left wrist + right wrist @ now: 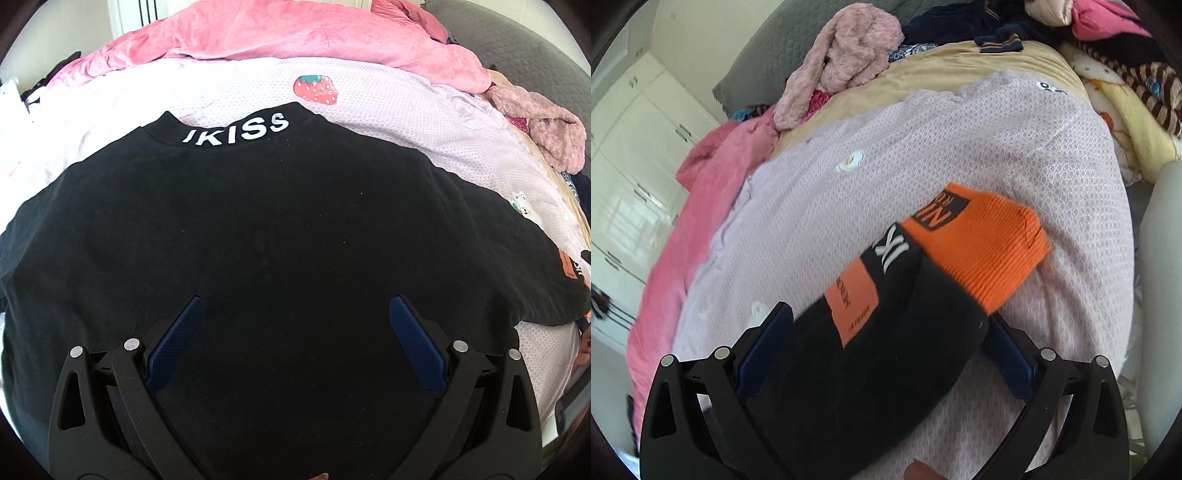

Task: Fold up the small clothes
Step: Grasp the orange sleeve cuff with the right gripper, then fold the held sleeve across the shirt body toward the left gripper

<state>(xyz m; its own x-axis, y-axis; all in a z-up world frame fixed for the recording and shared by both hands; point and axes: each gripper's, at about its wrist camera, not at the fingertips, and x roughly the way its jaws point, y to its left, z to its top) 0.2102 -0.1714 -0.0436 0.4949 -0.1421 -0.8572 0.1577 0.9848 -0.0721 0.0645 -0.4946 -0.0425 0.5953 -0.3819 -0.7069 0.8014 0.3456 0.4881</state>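
Your left gripper (pixel 295 317): fingers spread wide, grasping nothing, poised over lower back of black sweatshirt (pixel 258 236). Sweatshirt spread flat on lilac mesh sheet (pixel 388 110), collar with white lettering at far end. Your right gripper (pixel 890 325): fingers apart, black sleeve (pixel 871 354) lying between them; whether pads touch it, cannot tell. Orange cuff (pixel 982 251) just past fingertips, on sheet. Beyond: pink blanket (pixel 295 33), fuzzy pink garment (pixel 846 55).

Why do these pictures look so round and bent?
Both views are fisheye, with dark corners. Left wrist view: the black top bulges, sharp in even daylight. Right wrist view: the sleeve and its orange cuff look slightly soft; windows glare at left.
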